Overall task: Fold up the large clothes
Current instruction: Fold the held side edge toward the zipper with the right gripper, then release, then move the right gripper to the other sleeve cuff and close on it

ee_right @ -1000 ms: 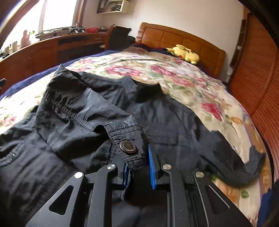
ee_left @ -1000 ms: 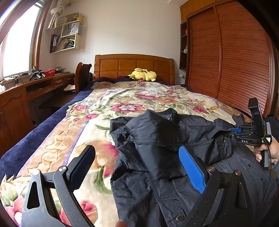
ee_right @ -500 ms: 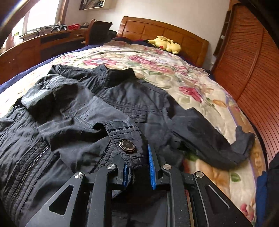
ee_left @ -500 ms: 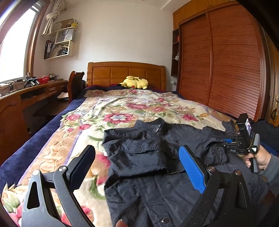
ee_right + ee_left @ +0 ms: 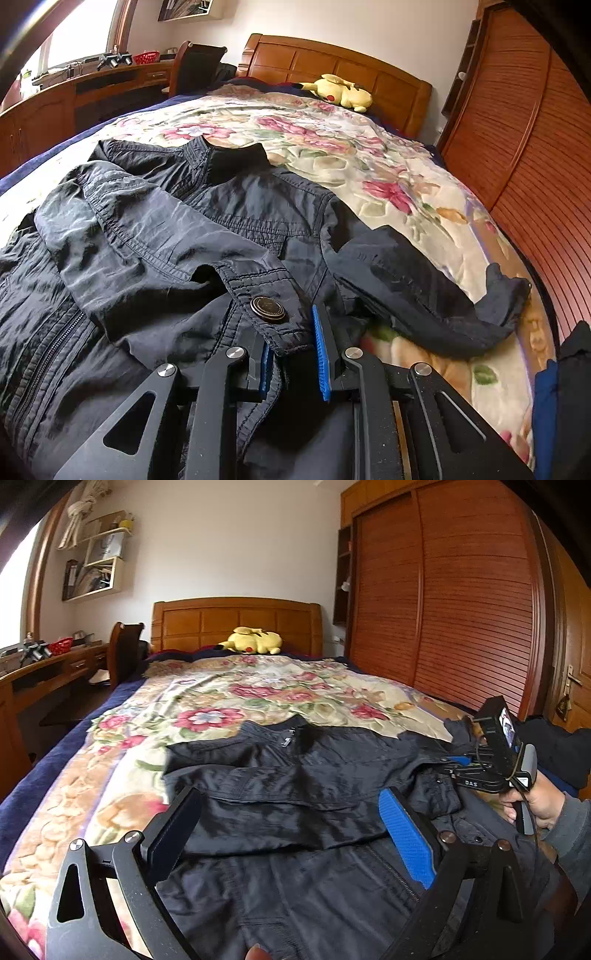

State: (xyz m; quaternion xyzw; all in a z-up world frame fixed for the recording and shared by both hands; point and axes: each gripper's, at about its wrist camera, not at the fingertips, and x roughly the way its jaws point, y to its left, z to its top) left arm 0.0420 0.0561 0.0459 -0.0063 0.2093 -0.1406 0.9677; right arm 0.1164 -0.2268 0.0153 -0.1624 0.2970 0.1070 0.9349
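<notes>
A bedroom, mid-fold: nearest the lens, the right gripper (image 5: 291, 354) sits low over the dark navy, crinkled nylon jacket (image 5: 155, 258), its blue-padded jaws parted a little on either side of the buttoned cuff (image 5: 273, 314) of the sleeve folded across the chest. The cuff lies between the pads, but whether they touch it cannot be told. Half a second ago those jaws were pinched tight on the same cuff, so the sleeve looks newly let go.

The left gripper (image 5: 295, 834) hovers over the jacket's lower front with its jaws spread wide and nothing between them, as in the earlier frames. The jacket lies flat on the flower-patterned bedspread (image 5: 332, 147) at the foot of the bed, collar towards the wooden headboard (image 5: 236, 624), its long axis running straight away from both grippers. A second ago it was bunched and lifted; now it has settled.

The other sleeve (image 5: 424, 295) trails out to the right, away from the body, well nearer the right gripper than the left; that is probably the next piece to be brought in. Beyond, a yellow plush toy (image 5: 255, 640) rests against the headboard.
</notes>
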